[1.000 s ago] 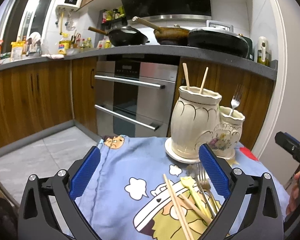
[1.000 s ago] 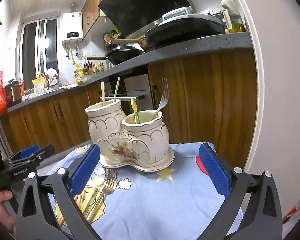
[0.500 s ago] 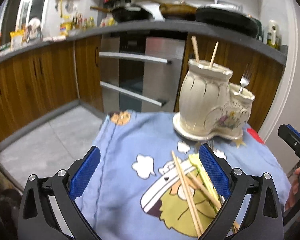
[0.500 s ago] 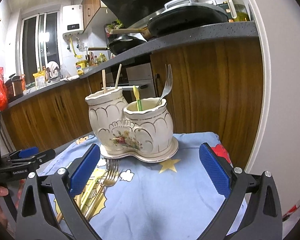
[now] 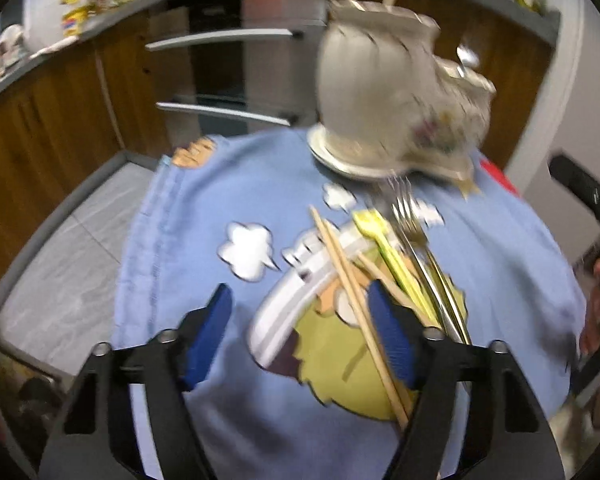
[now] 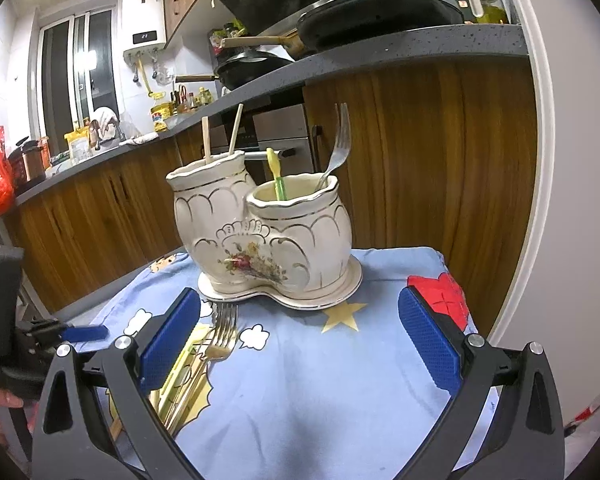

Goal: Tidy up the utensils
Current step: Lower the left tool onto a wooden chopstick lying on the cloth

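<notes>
While loose chopsticks (image 5: 356, 300), a yellow-green utensil (image 5: 384, 246) and forks (image 5: 410, 216) lie heaped on the blue-clothed worktop (image 5: 204, 208) at 6 o'clock of the ceramic holder (image 6: 268, 224), the left gripper (image 5: 300, 336) has dipped toward them within a second, jaws narrowed yet empty, likely nearing a pick. The right gripper (image 6: 300, 344) hangs wide open, empty.

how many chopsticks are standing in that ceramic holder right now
2. Both chopsticks stand in the taller, left compartment of the ceramic holder, one upright and one leaning right. Only their tops show, so shorter ones inside could be hidden.
</notes>
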A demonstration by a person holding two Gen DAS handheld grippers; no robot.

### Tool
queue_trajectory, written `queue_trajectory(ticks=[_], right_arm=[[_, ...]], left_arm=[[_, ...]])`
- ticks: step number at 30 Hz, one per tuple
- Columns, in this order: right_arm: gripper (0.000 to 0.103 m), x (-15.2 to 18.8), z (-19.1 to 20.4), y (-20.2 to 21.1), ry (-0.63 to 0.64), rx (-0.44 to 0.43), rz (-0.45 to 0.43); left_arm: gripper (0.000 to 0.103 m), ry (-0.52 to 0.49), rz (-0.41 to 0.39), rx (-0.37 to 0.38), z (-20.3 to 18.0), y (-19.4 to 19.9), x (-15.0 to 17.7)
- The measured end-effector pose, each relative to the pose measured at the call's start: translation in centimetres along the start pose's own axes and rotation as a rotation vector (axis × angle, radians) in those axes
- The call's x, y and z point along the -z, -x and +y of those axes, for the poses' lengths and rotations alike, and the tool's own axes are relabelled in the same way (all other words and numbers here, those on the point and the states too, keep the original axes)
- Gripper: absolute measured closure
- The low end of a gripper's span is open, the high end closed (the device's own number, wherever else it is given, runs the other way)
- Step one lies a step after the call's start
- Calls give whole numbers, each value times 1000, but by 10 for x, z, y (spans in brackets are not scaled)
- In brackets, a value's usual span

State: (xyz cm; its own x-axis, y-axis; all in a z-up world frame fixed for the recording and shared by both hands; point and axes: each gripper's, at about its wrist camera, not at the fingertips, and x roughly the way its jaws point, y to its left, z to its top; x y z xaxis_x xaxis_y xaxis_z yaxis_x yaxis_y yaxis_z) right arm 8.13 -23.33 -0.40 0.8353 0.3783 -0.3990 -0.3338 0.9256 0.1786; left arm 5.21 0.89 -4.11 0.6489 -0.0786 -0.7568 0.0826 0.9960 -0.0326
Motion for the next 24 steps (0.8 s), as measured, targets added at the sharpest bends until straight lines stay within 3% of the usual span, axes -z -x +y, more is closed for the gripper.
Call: queue_trajectory(ticks=[4,9,12,16,24], right_arm=[[5,0,2,0,10,3,3],[5,0,1,0,6,-4,2],[5,0,1,0,5,-6,4],[5,0,2,0,10,-7,9],[5,1,4,1,11,-10,14]], left_arm=[[56,-28,26,9,-8,-4,6],[65,-38,34,21,-14,-1,7],[65,-32,45,49,-18,-3,6],[65,-45,44,31,-22,-5,5],[68,37,19,71,-5,0,1]])
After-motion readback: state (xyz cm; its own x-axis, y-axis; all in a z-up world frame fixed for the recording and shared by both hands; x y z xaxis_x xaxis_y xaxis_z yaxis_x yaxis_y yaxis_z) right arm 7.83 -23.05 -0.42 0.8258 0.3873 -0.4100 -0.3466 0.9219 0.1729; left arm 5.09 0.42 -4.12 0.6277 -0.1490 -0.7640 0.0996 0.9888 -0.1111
